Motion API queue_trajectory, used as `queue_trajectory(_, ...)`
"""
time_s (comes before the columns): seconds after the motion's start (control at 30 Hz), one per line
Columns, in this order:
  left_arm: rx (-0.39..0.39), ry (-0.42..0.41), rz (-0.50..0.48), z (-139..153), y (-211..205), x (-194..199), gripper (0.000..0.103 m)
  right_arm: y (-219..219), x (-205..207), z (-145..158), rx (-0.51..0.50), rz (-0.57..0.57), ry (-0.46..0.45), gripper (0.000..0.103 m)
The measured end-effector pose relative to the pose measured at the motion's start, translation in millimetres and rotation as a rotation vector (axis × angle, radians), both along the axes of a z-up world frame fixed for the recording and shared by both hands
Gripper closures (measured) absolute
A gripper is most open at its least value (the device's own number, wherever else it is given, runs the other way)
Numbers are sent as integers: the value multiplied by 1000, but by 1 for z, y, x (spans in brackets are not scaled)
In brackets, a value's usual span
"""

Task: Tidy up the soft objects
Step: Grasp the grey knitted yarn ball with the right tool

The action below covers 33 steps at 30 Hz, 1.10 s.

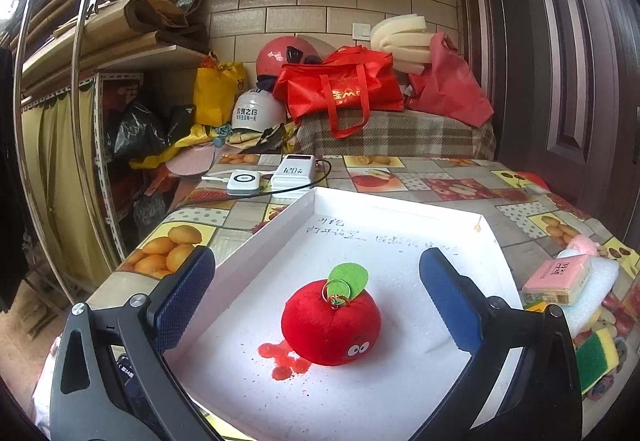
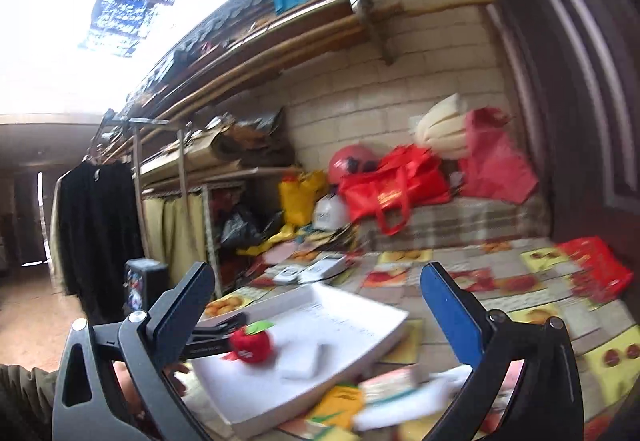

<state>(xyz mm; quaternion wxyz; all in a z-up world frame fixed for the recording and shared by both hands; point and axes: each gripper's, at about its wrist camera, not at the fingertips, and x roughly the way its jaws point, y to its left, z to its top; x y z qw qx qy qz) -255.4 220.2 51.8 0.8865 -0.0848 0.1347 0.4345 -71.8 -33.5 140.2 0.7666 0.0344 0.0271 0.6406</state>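
Centrally, the red plush apple [image 1: 330,323] sits upright on the floor of the white shallow tray [image 1: 400,201], its green felt leaf [image 1: 349,276] on top with a gold key ring [image 1: 336,291] lying against it. A red stain [image 1: 282,359] marks the tray floor at the apple's near left side. A white foam block [image 2: 308,363] lies in the tray just beside the apple.

Left gripper [image 1: 316,305]: jaws fully spread, blue pads on either side of the apple and clear of it; nothing is grasped. Right gripper [image 2: 316,321]: jaws likewise fully spread and empty, held above the near edge of the table; its view is motion-blurred.

The tray rests on a table covered with a fruit-patterned cloth [image 1: 460,181]. To the tray's right lie a pink tissue pack [image 1: 558,279] on a white foam sheet [image 1: 592,293], and a green-and-yellow sponge [image 1: 598,359]. Beyond the tray's far left corner stand two white power banks [image 1: 272,177], joined by a black cable. Behind the table, red bags [image 1: 348,89] and helmets [image 1: 256,113] are piled against a tiled wall.
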Motion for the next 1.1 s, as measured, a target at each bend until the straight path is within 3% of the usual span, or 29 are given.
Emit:
queue_trajectory(0.1, 26, -18, -24, 3, -7, -2, 0, -53, 27, 10, 82, -136, -7, 0)
queue_trajectory(0.23, 31, -95, -157, 10, -30, -6, 0, -110, 61, 7, 118, -259, 30, 0)
queue_trajectory(0.3, 35, -140, -271, 15, -57, -5, 0, -123, 79, -3, 59, -328, 39, 0)
queue_trajectory(0.37, 54, -123, -396, 20, -86, 3, 0, -119, 94, -14, -61, -392, 47, 0)
queue_trajectory(0.47, 67, 7, -557, 19, -128, 33, 0, -97, 111, -36, -252, -312, 131, 0)
queue_trajectory(0.5, 31, 102, -601, 14, -138, 51, 0, -83, 112, -45, -320, -225, 178, 0)
queue_trajectory(0.57, 39, 196, -617, 9, -152, 69, 0, -57, 101, -56, -409, -92, 190, 0)
queue_trajectory(0.67, 78, 215, -651, 9, -164, 72, 1, -22, 71, -70, -543, 32, 97, 0)
queue_trajectory(0.8, 2, 210, -648, 8, -153, 69, 5, 14, 29, -97, -727, 173, -47, 0)
queue_trajectory(0.93, -60, 218, -659, -1, -146, 69, 9, 38, 6, -122, -818, 221, -112, 2)
queue_trajectory(1.0, -68, 239, -673, -5, -148, 72, 16, 49, 5, -132, -864, 244, -98, 25)
queue_trajectory(1.03, -69, 252, -679, -7, -150, 74, 17, 51, 7, -136, -891, 254, -83, 60)
queue_trajectory(1.07, -71, 268, -686, -8, -152, 76, 19, 52, 8, -139, -908, 256, -70, 68)
queue_trajectory(1.1, -75, 285, -693, -10, -153, 79, 22, 50, 9, -138, -894, 252, -67, 70)
